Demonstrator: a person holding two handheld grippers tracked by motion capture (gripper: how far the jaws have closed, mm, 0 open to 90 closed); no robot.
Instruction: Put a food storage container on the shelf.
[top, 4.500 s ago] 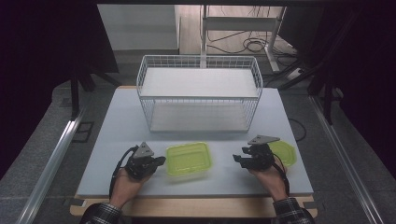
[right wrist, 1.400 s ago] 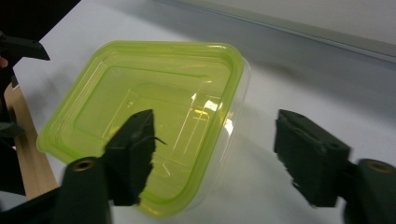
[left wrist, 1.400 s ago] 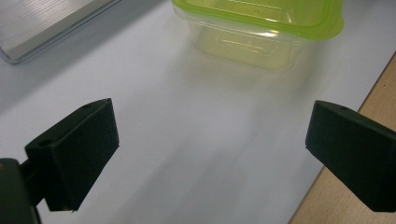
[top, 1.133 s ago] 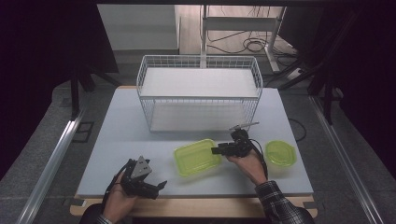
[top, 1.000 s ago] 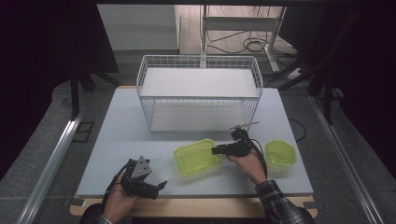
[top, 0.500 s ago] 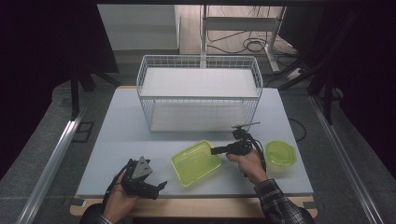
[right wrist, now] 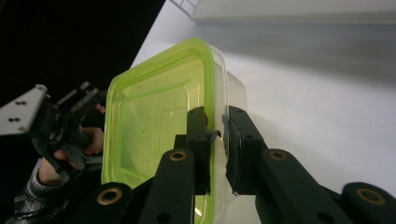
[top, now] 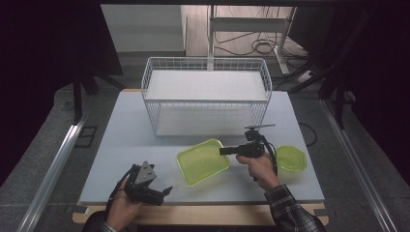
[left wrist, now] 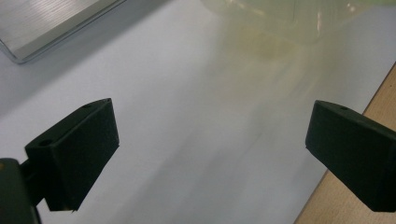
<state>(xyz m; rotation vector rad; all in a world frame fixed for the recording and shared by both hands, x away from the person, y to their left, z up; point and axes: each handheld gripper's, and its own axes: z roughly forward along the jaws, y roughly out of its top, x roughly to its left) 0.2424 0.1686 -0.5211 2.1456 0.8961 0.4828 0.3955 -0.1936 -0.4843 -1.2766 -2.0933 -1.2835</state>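
Right gripper (right wrist: 215, 135) pinches the tub (top: 203, 161) rim, tilting it before the basket (top: 205, 94). Thin grip may slip. Left gripper (top: 157, 193) sits spread, idle.

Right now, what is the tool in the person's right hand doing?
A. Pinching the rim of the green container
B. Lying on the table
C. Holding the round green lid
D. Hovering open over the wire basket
A: in the right gripper view the right tool has its jaws closed on the rim of the green container, and the high view shows it at that container's edge.
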